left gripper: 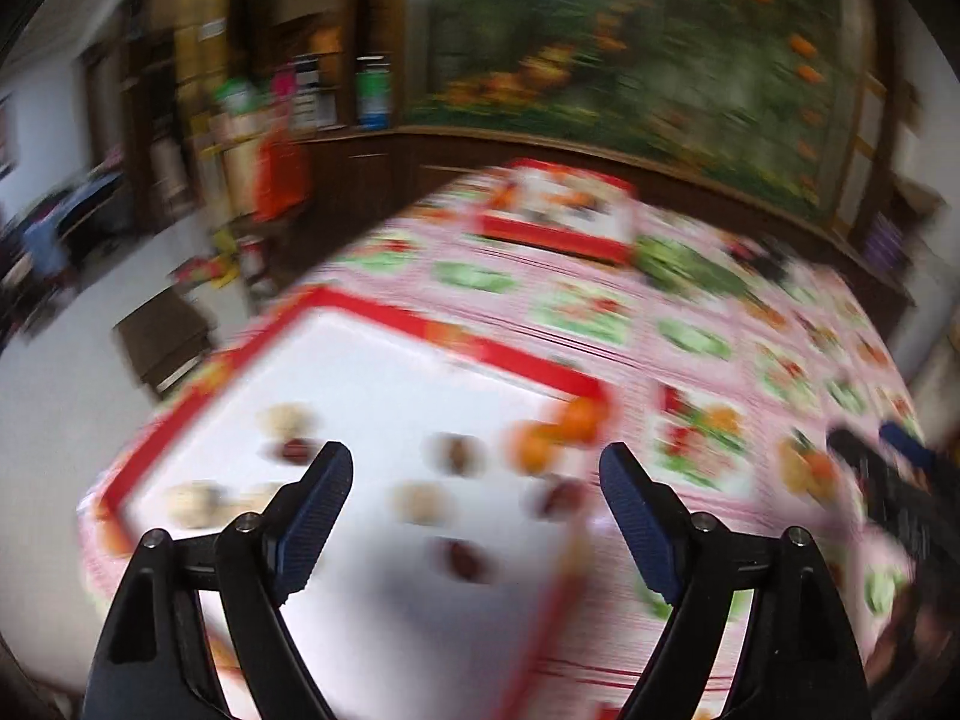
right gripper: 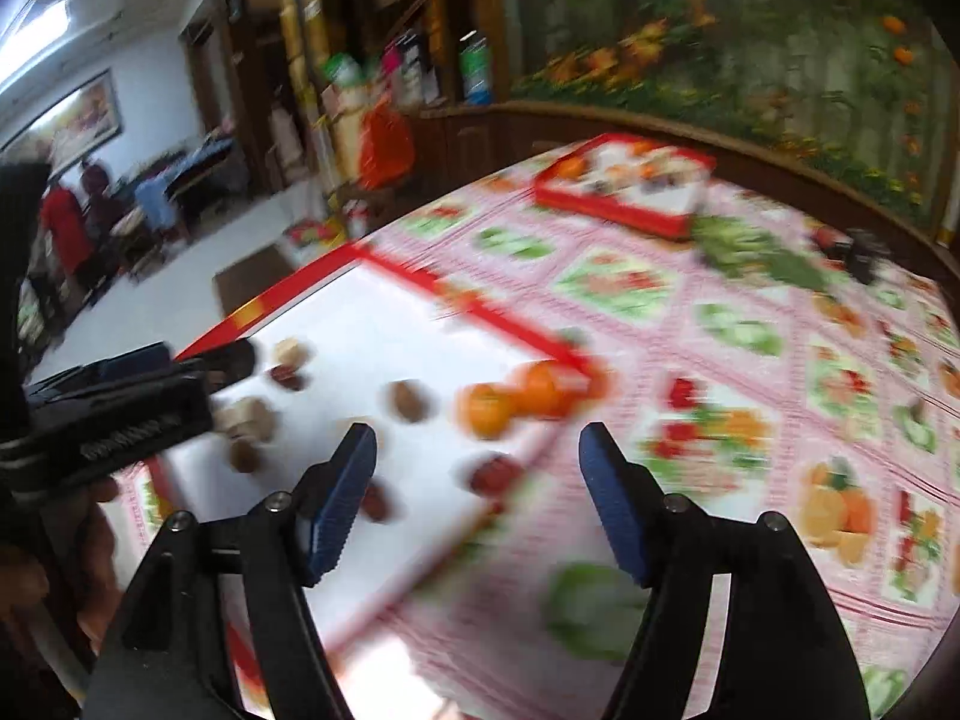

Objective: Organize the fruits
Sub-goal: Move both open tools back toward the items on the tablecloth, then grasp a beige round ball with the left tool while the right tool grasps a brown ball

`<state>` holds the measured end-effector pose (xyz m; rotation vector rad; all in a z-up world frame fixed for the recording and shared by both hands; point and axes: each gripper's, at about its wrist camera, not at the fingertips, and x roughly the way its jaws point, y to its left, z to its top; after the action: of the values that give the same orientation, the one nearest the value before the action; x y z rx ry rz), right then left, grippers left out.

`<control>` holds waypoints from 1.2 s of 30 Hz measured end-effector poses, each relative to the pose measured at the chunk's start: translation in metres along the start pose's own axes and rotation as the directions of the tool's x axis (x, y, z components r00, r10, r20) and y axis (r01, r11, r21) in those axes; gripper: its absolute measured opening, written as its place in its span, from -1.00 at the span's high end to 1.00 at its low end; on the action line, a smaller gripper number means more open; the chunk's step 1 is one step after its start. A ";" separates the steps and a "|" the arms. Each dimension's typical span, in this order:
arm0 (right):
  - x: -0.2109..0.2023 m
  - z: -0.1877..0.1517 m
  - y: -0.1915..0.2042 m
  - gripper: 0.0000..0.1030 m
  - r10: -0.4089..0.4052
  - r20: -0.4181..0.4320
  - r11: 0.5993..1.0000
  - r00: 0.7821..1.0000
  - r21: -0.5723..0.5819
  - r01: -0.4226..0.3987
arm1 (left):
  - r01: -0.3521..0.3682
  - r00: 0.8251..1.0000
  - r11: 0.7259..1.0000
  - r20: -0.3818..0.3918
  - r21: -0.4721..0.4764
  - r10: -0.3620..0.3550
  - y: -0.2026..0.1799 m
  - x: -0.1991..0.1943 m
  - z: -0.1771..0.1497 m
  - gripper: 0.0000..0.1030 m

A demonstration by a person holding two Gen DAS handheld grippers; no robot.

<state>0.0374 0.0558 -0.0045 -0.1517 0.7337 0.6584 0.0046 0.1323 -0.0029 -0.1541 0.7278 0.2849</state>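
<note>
Both views are motion-blurred. A white tray with a red rim [left gripper: 372, 372] [right gripper: 384, 324] lies on the near left of the table. On it are two oranges [left gripper: 555, 432] [right gripper: 516, 396] at its right corner, several dark red dates [left gripper: 462, 558] [right gripper: 495, 474] and several brown walnuts [left gripper: 420, 501] [right gripper: 411, 399]. My left gripper [left gripper: 477, 471] is open and empty above the tray; it also shows in the right wrist view [right gripper: 198, 369]. My right gripper [right gripper: 477, 450] is open and empty above the tray's right edge.
A second red-rimmed box [left gripper: 561, 213] [right gripper: 630, 183] with fruit stands at the table's far side. Green leafy stuff [right gripper: 756, 255] lies right of it. The table has a pink fruit-print cloth [right gripper: 750, 396]. People stand at the far left of the room [right gripper: 66, 222].
</note>
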 end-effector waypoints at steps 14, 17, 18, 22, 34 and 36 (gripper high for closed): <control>-0.026 -0.053 -0.288 -0.73 -0.430 -0.141 0.818 0.892 0.357 0.450 | 0.214 0.968 0.967 -0.166 0.140 -0.190 -0.163 0.087 0.002 -0.64; -0.010 -0.044 -0.315 -0.73 -0.416 -0.153 0.809 0.896 0.388 0.442 | 0.222 0.967 0.966 -0.158 0.136 -0.200 -0.182 0.101 0.008 -0.64; -0.004 -0.040 -0.320 -0.73 -0.416 -0.152 0.809 0.896 0.388 0.441 | 0.225 0.966 0.965 -0.156 0.137 -0.204 -0.188 0.105 0.010 -0.64; 0.019 -0.021 -0.336 -0.73 -0.423 -0.154 0.820 0.893 0.354 0.450 | 0.248 0.961 0.961 -0.158 0.125 -0.227 -0.202 0.120 0.013 -0.62; 0.049 -0.011 -0.366 -0.19 -0.391 -0.200 0.836 0.898 0.332 0.438 | 0.214 0.970 0.954 -0.163 0.212 -0.182 -0.234 0.136 0.018 0.10; 0.050 -0.011 -0.366 -0.16 -0.387 -0.198 0.840 0.901 0.328 0.433 | 0.186 0.977 0.953 -0.153 0.240 -0.152 -0.238 0.135 0.017 0.41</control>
<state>0.2803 -0.2120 -0.0801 -0.0036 0.8982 0.0918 0.1847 -0.0623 -0.0720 0.0086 0.8709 0.0160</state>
